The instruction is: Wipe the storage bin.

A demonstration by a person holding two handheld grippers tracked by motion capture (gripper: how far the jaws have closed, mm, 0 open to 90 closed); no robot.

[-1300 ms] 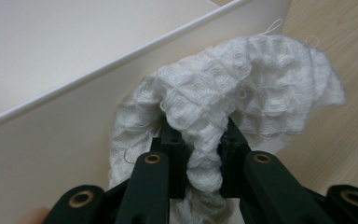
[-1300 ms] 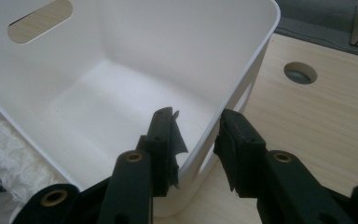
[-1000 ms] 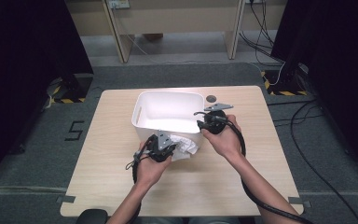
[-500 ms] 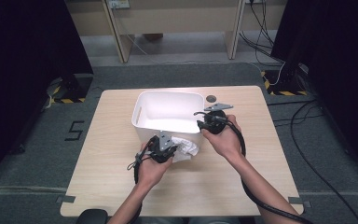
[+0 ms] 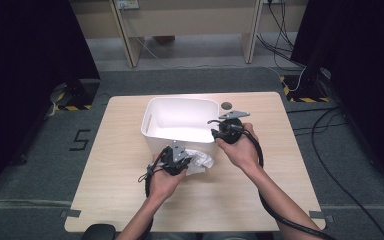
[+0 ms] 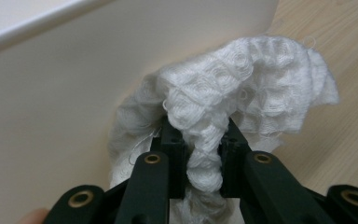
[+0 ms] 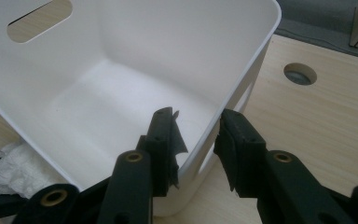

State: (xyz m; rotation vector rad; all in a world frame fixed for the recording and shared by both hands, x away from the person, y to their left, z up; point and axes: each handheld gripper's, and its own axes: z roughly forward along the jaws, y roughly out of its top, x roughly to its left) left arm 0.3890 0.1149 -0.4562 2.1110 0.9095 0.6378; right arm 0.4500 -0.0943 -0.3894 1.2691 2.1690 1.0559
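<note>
Barely shifted, left gripper [image 6: 199, 154] pinches white cloth [image 6: 242, 93], bunched, no clear long axis.

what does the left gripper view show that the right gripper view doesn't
Left gripper view: the left gripper shut on a bunched fold of the white cloth, close enough to see its waffle weave, with the bin's outer wall right behind it.

Right gripper view: the inside of the white bin, a handle slot in its far wall, the right gripper with one jaw inside and one outside the bin's near wall, and a round grommet in the table.

Both: the white cloth, the white bin and the wooden table.
</note>
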